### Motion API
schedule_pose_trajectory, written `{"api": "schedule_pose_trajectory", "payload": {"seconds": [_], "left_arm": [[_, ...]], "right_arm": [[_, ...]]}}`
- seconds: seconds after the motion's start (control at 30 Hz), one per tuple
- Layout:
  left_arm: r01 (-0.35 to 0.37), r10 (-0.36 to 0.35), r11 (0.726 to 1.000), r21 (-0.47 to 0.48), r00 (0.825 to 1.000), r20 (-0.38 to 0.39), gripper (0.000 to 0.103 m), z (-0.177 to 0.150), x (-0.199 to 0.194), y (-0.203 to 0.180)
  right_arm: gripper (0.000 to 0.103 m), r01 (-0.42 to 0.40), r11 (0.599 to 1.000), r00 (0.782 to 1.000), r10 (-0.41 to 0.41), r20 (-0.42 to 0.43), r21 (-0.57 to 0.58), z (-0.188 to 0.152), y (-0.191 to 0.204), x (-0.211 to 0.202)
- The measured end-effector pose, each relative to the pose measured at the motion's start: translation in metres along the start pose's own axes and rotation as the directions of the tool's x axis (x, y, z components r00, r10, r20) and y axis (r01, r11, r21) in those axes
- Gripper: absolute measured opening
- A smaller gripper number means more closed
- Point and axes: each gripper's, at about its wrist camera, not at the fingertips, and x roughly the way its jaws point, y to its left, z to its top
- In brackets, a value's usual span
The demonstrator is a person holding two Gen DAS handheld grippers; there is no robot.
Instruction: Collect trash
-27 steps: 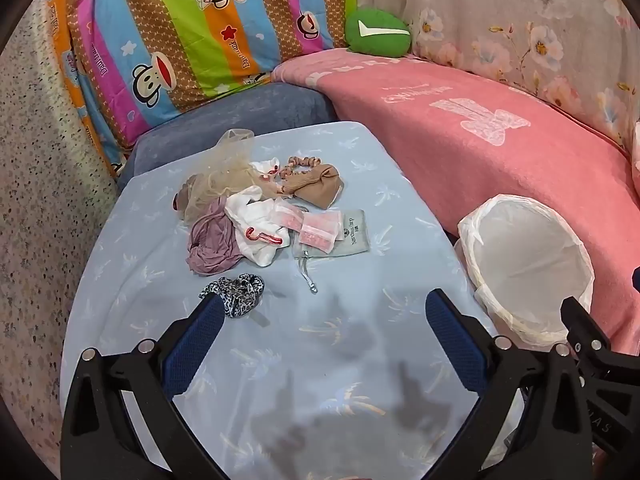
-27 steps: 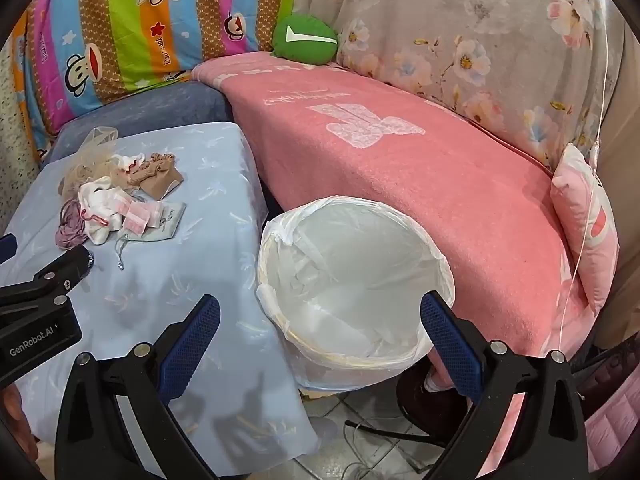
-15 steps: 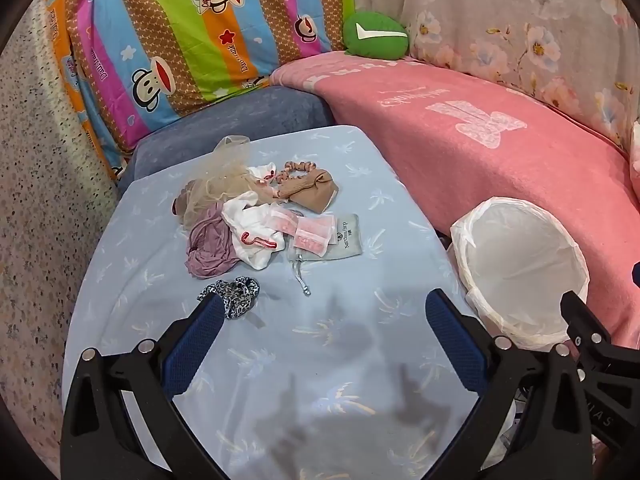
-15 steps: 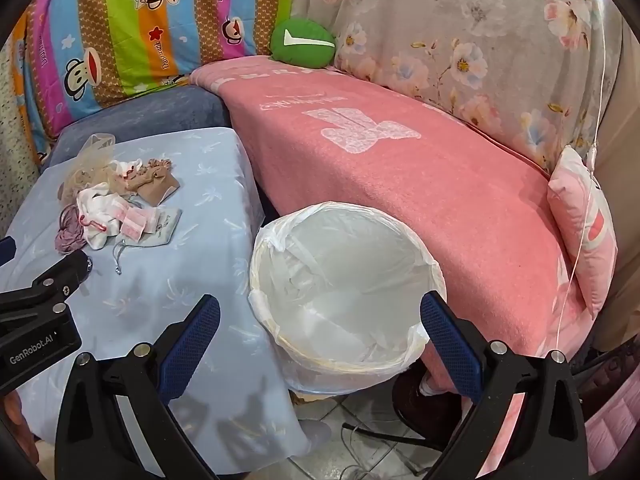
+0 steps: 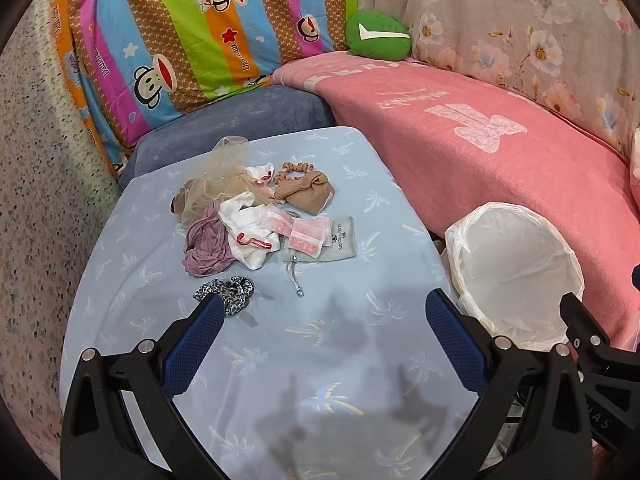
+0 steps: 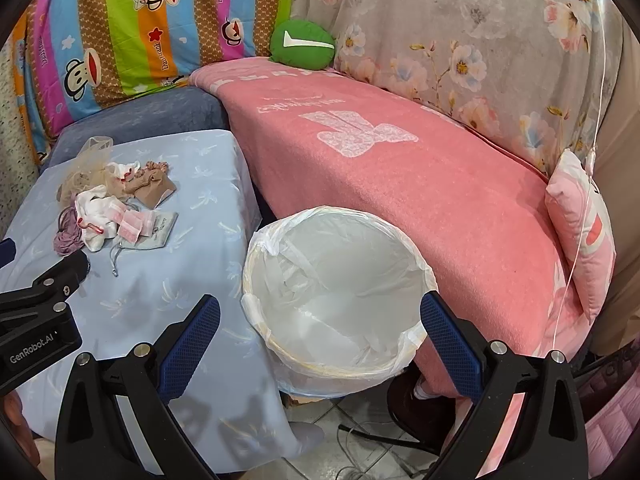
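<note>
A heap of soft trash (image 5: 248, 216) lies on the light blue tablecloth (image 5: 304, 344): tan netting, a purple cloth, a white cloth, a brown stocking, pink zip bags (image 5: 304, 234) and a grey pouch (image 5: 340, 242). A leopard-print scrunchie (image 5: 228, 290) lies nearest, just beyond the left fingertip. My left gripper (image 5: 326, 312) hangs open above the bare cloth, holding nothing. The white-lined bin (image 6: 336, 292) stands to the right of the table; my right gripper (image 6: 320, 314) is open over its near rim, empty. The heap (image 6: 108, 204) also shows in the right wrist view.
A pink blanket (image 6: 400, 168) covers the sofa behind the bin, with a green cushion (image 6: 302, 44), a striped monkey-print quilt (image 5: 192, 36) and a pink pillow (image 6: 584, 232). Tiled floor with a cable (image 6: 360, 436) lies under the bin. The other gripper's body (image 6: 36, 320) juts in at the left.
Both views have drawn back slightly: the heap and the bin sit a little farther up and left in the frames. Both grippers stay open and empty.
</note>
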Motion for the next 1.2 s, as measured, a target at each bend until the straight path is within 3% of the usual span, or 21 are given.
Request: {"api": "schedule_pose_trajectory", "payload": {"seconds": [1.2], "left_arm": [[-0.007, 0.007, 1.0, -0.009, 0.999, 0.033, 0.096, 0.005, -0.013, -0.005]], "right_arm": [[0.097, 0.001, 1.0, 0.999, -0.001, 0.033, 0.002, 0.003, -0.004, -0.013]]}}
